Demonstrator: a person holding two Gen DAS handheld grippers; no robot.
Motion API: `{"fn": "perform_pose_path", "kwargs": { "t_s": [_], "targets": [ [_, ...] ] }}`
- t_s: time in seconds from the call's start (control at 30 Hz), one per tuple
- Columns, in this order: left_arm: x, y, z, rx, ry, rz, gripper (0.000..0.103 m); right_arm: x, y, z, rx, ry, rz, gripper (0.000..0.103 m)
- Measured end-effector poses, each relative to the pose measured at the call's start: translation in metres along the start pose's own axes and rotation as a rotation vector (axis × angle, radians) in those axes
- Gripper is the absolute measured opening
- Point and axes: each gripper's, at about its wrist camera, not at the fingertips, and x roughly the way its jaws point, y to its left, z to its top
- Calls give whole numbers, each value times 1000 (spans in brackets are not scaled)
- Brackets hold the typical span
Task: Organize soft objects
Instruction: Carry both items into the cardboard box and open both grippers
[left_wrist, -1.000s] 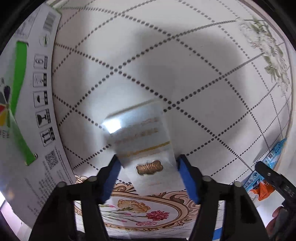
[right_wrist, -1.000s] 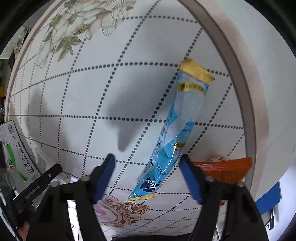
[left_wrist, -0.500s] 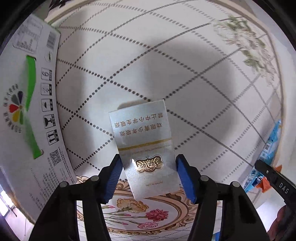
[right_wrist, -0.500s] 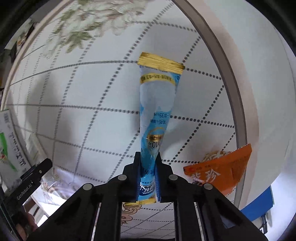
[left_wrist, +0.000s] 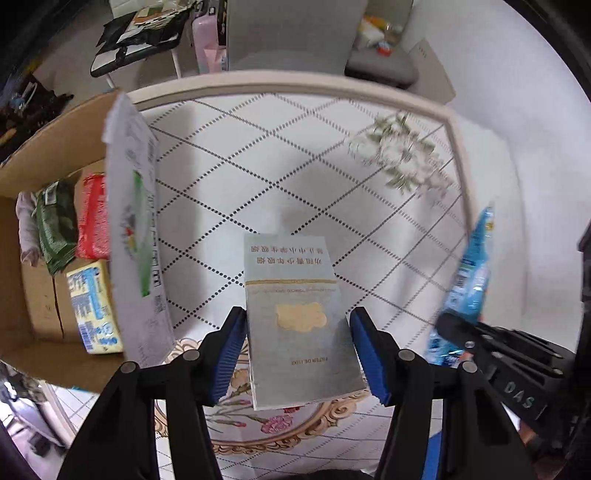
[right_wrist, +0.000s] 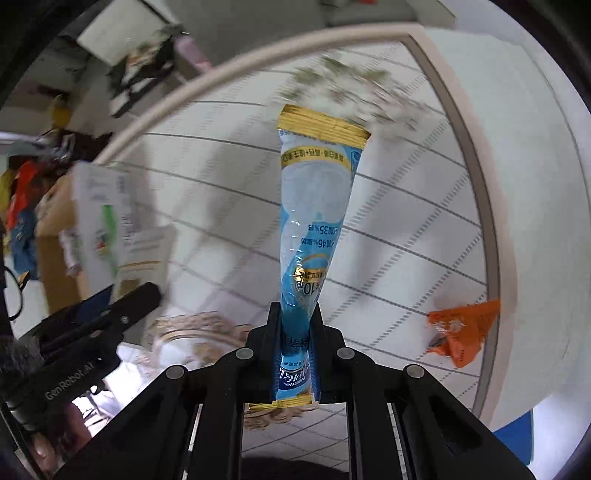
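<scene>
My left gripper (left_wrist: 297, 343) is shut on a grey pack with a gold emblem (left_wrist: 295, 314), held above the patterned table (left_wrist: 258, 177). My right gripper (right_wrist: 295, 354) is shut on a long blue-and-gold sachet (right_wrist: 314, 221) that sticks out forward, lifted off the table; it also shows in the left wrist view (left_wrist: 471, 273). An open cardboard box (left_wrist: 40, 155) at the left holds green (left_wrist: 55, 225), red (left_wrist: 92, 218) and yellow-blue (left_wrist: 92, 306) packs.
The box's white printed flap (left_wrist: 133, 236) stands up between the box and my left gripper. An orange wrapper (right_wrist: 461, 332) lies near the table's right rim. Chairs and clutter stand beyond the far edge.
Both grippers have risen and tilted back from the table with their objects. The right gripper closed on the sachet a second ago. The cardboard box has come into view.
</scene>
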Motion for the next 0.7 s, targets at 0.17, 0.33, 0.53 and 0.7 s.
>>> {"fn": "perform_pose_path", "kwargs": {
  "t_s": [0.17, 0.33, 0.53, 0.7],
  "targets": [
    [-36, 24, 0, -72, -44, -63, 55, -16, 38, -8, -62, -7, 51, 13],
    [-78, 65, -6, -128, -105, -92, 25, -24, 97, -15, -177, -12, 100, 13],
    [-103, 153, -3, -203, -162, -15, 25, 3, 206, -16, -280, 23, 124, 13],
    [-92, 235, 2, -257, -134, 88, 25, 38, 280, -12, -317, 64, 98, 13]
  ]
}}
